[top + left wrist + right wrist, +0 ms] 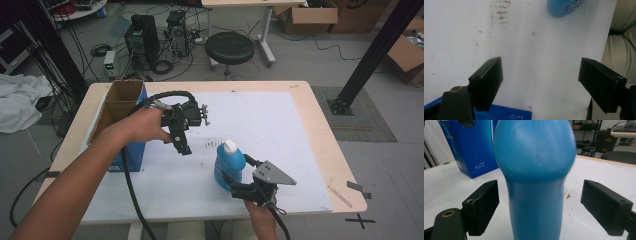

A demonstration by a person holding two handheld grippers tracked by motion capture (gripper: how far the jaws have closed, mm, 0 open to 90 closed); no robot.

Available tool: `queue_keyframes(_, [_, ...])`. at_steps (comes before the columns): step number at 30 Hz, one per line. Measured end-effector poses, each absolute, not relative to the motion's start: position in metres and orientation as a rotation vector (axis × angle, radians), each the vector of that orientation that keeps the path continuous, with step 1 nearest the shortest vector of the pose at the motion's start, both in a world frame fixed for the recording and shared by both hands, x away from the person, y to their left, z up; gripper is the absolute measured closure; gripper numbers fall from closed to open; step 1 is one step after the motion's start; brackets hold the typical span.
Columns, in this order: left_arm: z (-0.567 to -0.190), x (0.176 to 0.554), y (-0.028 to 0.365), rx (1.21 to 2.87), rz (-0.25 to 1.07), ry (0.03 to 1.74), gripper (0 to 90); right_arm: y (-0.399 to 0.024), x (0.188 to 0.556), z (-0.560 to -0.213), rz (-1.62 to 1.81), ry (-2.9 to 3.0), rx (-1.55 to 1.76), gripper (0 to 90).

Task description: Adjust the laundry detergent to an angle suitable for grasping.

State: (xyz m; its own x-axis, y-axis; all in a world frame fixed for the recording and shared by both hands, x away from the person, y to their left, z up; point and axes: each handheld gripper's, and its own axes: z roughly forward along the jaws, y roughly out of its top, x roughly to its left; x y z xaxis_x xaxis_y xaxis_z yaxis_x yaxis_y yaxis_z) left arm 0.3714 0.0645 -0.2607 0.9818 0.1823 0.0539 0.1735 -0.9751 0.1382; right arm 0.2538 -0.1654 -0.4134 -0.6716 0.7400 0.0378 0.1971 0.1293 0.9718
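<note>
A blue bottle with a white cap stands upright on the white sheet covering the table, toward its near edge. The right gripper is just beside the bottle's base, on its near side. The left gripper hangs above the sheet, tilted downward, next to an open blue box standing by the table's left edge.

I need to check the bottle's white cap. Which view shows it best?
The high view: the blue bottle stands upright there with its white cap in plain sight. The right gripper view has the bottle's body close up, no cap; the left gripper view catches a blue edge.
</note>
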Motion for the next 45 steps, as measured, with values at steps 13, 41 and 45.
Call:
queue_keyframes(13, [-0.261,0.372,0.065,2.998,0.096,0.269,20.5,-0.151,0.261,-0.416,1.558,1.923,0.935,15.0])
queue_keyframes(41, [-0.261,0.372,0.066,2.998,0.092,0.275,20.8,-0.146,0.264,-0.421,1.567,1.918,0.954,25.8])
queue_keyframes(45, [-0.261,0.372,0.067,2.998,0.091,0.276,20.8,-0.146,0.264,-0.421,1.567,1.923,0.954,28.0])
